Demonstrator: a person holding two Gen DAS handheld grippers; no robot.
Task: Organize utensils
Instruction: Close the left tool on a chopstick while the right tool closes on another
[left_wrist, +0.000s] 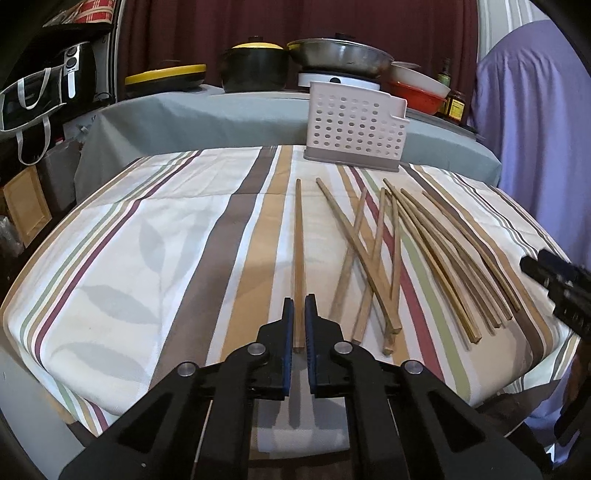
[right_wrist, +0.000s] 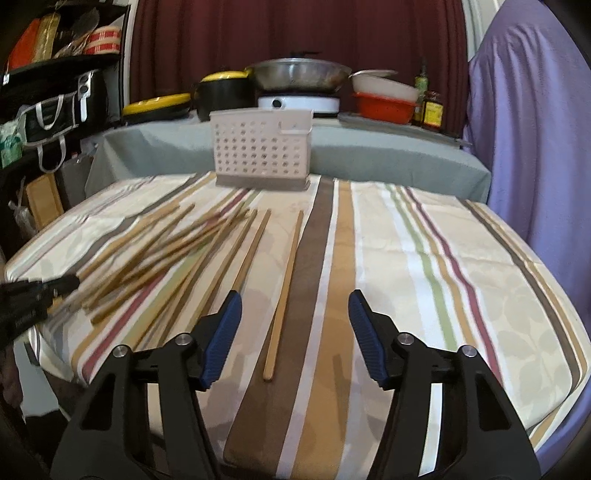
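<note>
Several wooden chopsticks (left_wrist: 417, 254) lie scattered on the striped tablecloth (left_wrist: 129, 236). One single chopstick (left_wrist: 298, 240) lies apart at their left. My left gripper (left_wrist: 299, 306) has its jaws nearly closed around the near end of that chopstick, low over the cloth. In the right wrist view my right gripper (right_wrist: 293, 306) is open and empty above the near end of a lone chopstick (right_wrist: 284, 295), with the pile (right_wrist: 166, 254) to its left. A white perforated utensil holder (left_wrist: 356, 127) stands upright at the far edge of the cloth; it also shows in the right wrist view (right_wrist: 260, 147).
Behind the holder a grey-covered counter (left_wrist: 192, 118) carries a black pot with a yellow lid (left_wrist: 255, 66), a metal wok (left_wrist: 340, 55) on a white cooker, bowls and jars. Shelves with an oven stand at the left. A purple-draped shape (left_wrist: 535, 129) stands at the right.
</note>
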